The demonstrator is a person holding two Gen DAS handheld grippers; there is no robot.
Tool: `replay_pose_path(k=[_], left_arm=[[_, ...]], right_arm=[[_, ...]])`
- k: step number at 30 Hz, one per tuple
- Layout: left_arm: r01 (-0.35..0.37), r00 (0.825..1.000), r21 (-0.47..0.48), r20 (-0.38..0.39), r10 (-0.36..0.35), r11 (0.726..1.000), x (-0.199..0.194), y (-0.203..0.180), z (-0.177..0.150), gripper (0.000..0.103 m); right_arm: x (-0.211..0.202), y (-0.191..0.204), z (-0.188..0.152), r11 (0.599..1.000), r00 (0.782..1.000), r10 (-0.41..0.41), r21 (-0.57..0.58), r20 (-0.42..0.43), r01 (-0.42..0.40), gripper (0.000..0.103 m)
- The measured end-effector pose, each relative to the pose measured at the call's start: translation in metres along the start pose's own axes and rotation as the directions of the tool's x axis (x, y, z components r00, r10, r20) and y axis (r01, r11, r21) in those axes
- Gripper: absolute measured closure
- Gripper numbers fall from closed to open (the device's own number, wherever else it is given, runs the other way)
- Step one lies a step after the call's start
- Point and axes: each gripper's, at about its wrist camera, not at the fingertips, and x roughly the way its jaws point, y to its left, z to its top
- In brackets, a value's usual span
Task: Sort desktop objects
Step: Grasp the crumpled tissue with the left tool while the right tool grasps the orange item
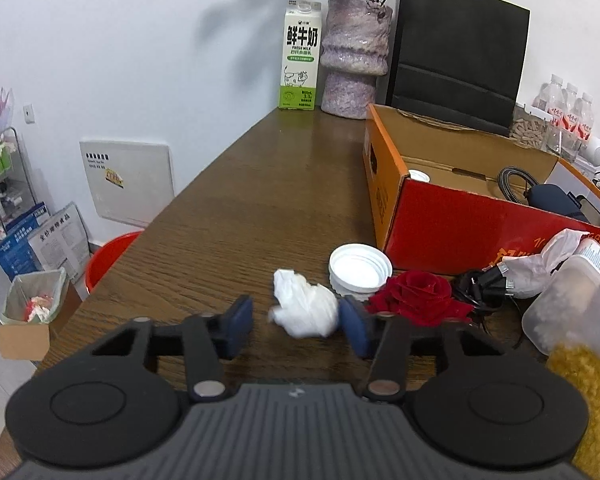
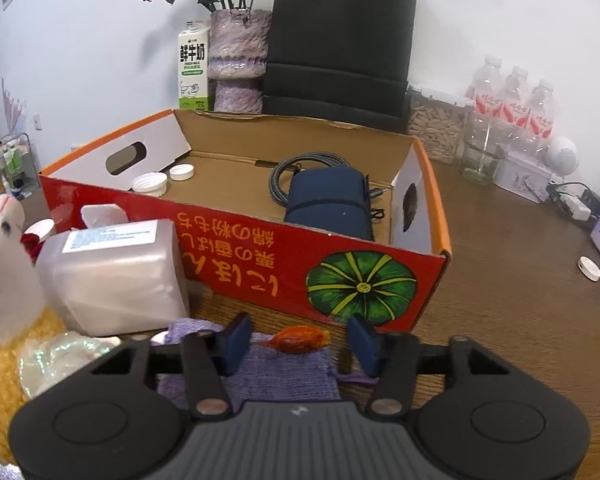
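Some caps and a pouch inside the box; tissue, rose, jar beside it. Both grippers wide, holding nothing.

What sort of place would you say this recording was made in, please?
Probably a lived-in office or home workroom: a wooden desk against a white wall, holding a milk carton, a vase of flowers and bottled water.
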Motion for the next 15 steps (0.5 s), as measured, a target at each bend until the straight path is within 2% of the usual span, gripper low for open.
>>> replay_pose_path(k=[3,6,15], left_arm=[[0.009,1.0,0.002,0.003,-0.009,1.0,-0.001,0.0,-0.001,0.072],[0.018,1.0,0.005,0.004,-0.018,1.0,0.0,-0.001,-0.001,0.078],[0.024,0.999,0.001,0.044,-0.024,1.0,-0.012,-0.003,0.001,0.08]], right_arm=[[-0.002,0.002,-0.001,1.0,1.0,0.004,-0.006,0.004,-0.004,0.062],[-0.004,0.002,-0.002,1.0,1.0,0.005,-0.009,0.013,-0.005,0.062],[-0.018,0.0,0.001,1.0,0.998,0.006,0.005,0.058,-0.006,0.062]])
